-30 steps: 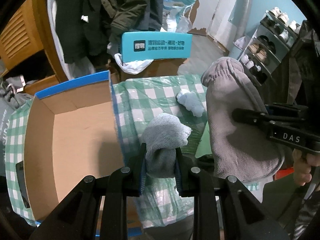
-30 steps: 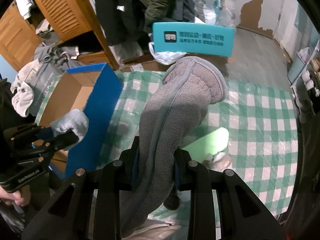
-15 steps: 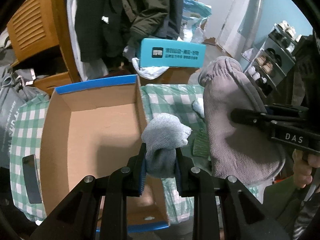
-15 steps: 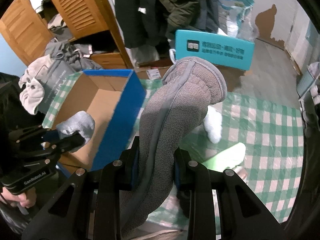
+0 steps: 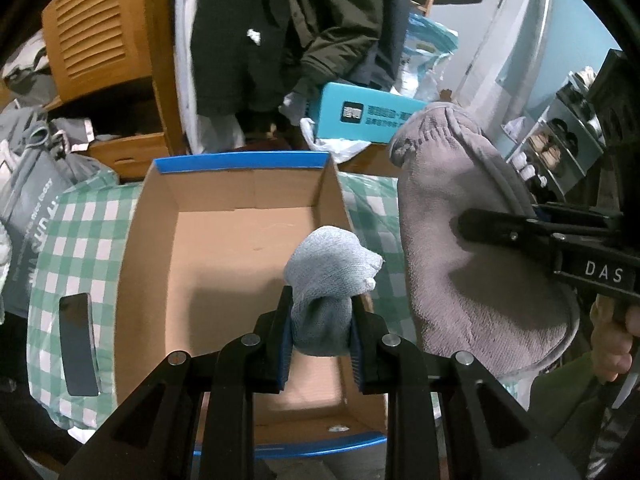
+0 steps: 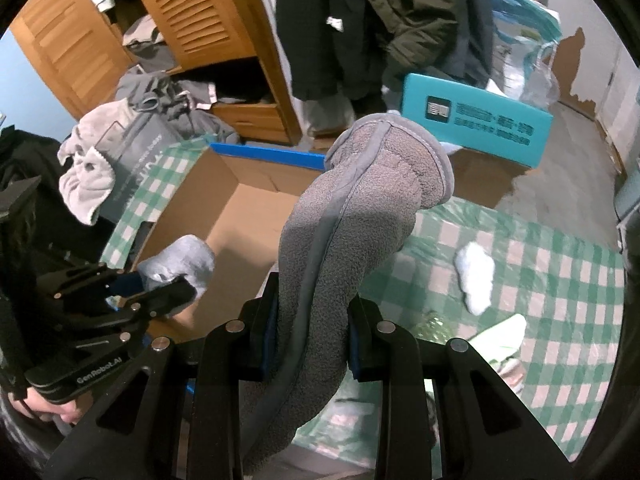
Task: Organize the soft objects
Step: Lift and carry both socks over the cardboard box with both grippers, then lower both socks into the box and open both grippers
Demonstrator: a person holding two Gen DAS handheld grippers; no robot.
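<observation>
My left gripper is shut on a light grey sock and holds it above the open cardboard box with blue rims. My right gripper is shut on a large grey fleece slipper sock, held upright just right of the box; it also shows in the left wrist view. The left gripper and its sock show at the left of the right wrist view, over the box. A pale blue sock lies on the green checked cloth.
A teal box stands behind the table. A dark phone lies on the cloth left of the box. A grey bag with a cloth sits at the left. Hanging coats and a wooden cabinet are behind.
Both grippers have moved left with their socks. The left gripper's sock went from over the cloth to over the open box; the slipper sock now sits by the box's right wall.
</observation>
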